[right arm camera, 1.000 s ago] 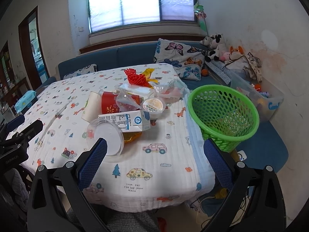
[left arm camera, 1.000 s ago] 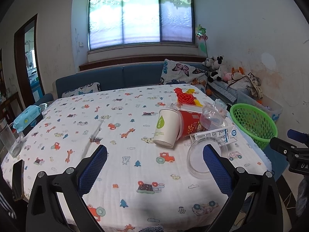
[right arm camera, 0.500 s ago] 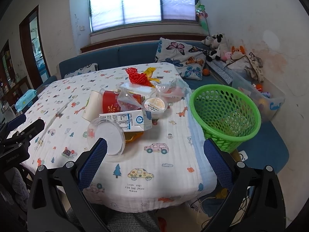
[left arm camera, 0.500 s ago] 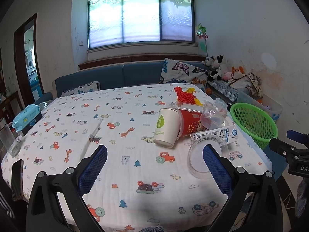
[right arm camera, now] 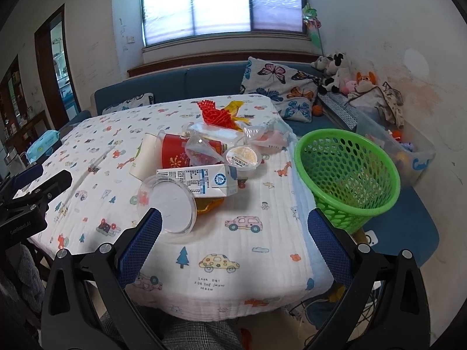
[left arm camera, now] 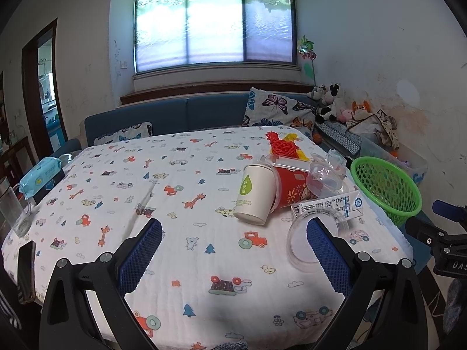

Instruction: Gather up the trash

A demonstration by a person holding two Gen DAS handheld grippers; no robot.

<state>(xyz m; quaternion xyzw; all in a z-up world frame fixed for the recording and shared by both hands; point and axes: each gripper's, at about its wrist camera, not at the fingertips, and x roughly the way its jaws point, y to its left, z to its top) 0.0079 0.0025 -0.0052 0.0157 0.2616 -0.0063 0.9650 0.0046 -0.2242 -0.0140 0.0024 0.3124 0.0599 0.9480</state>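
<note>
Trash is piled on the right part of the table: a white paper cup [left arm camera: 254, 194] on its side, a red cup [right arm camera: 178, 151], a milk carton [right arm camera: 201, 180], a clear lid [right arm camera: 170, 206], a sealed pudding cup [right arm camera: 242, 157], clear wrappers [right arm camera: 204, 145] and red and yellow netting [right arm camera: 220, 113]. A green mesh basket [right arm camera: 348, 175] stands just off the table's right edge. My left gripper [left arm camera: 233, 250] hangs open over the near table edge, left of the pile. My right gripper [right arm camera: 235, 240] is open in front of the pile and basket. Both are empty.
A printed white cloth [left arm camera: 131, 180] covers the table. A glass jar [left arm camera: 13, 208], a wipes pack [left arm camera: 41, 175] and a phone [left arm camera: 26, 271] sit at its left edge. A blue sofa [left arm camera: 186, 116] with cushions, plush toys [right arm camera: 335, 70] and a clear storage bin [right arm camera: 408, 151] lie beyond.
Both views have shifted only slightly; the right gripper has eased a little closer to the pile. Nothing on the table has moved and both grippers stay open.
</note>
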